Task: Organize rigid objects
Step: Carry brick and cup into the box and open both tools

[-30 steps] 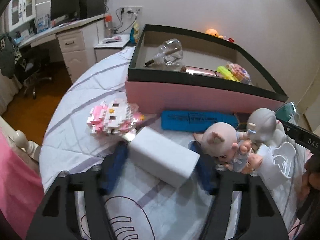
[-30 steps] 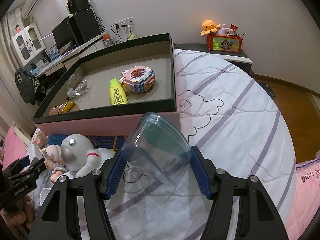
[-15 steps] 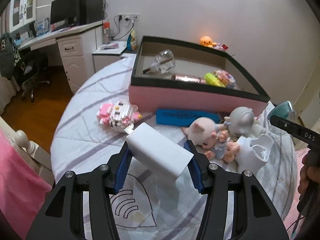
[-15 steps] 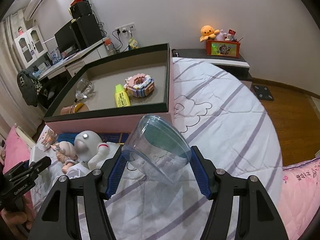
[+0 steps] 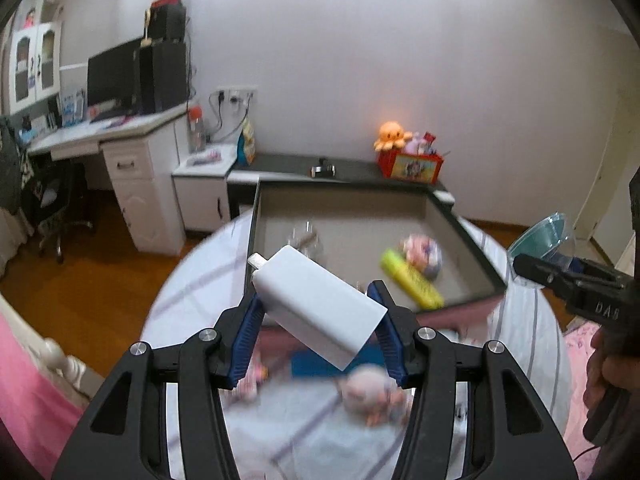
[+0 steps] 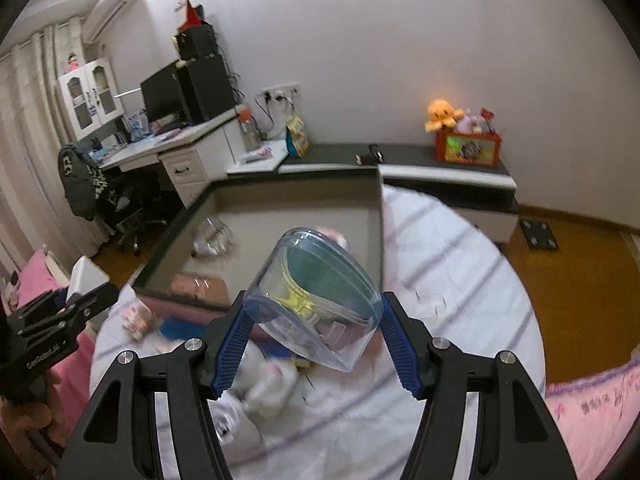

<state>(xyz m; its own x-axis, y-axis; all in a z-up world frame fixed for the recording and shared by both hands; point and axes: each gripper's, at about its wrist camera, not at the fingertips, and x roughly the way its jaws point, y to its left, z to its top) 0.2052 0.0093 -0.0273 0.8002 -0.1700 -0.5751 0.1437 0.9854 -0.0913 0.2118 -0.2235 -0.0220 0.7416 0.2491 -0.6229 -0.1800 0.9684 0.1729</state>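
Note:
My left gripper (image 5: 318,340) is shut on a white charger block (image 5: 316,308) and holds it in the air in front of the pink box with a dark rim (image 5: 464,220). My right gripper (image 6: 314,344) is shut on a clear blue-tinted plastic cup (image 6: 316,300), also lifted above the bed near the box (image 6: 378,208). The box holds a yellow highlighter (image 5: 412,280), a pastel brick toy (image 5: 424,252) and a crumpled clear item (image 6: 212,236). The cup also shows in the left wrist view (image 5: 540,236).
On the striped bedsheet (image 6: 448,264) below lie blurred toys: a doll (image 5: 368,396), a blue flat box (image 5: 316,364) and white figures (image 6: 264,384). A desk (image 5: 120,140) and a low cabinet with an orange plush (image 6: 442,114) stand behind.
Both grippers have risen well above the bed with their loads, towards the box. The toys on the sheet now sit lower and blurred.

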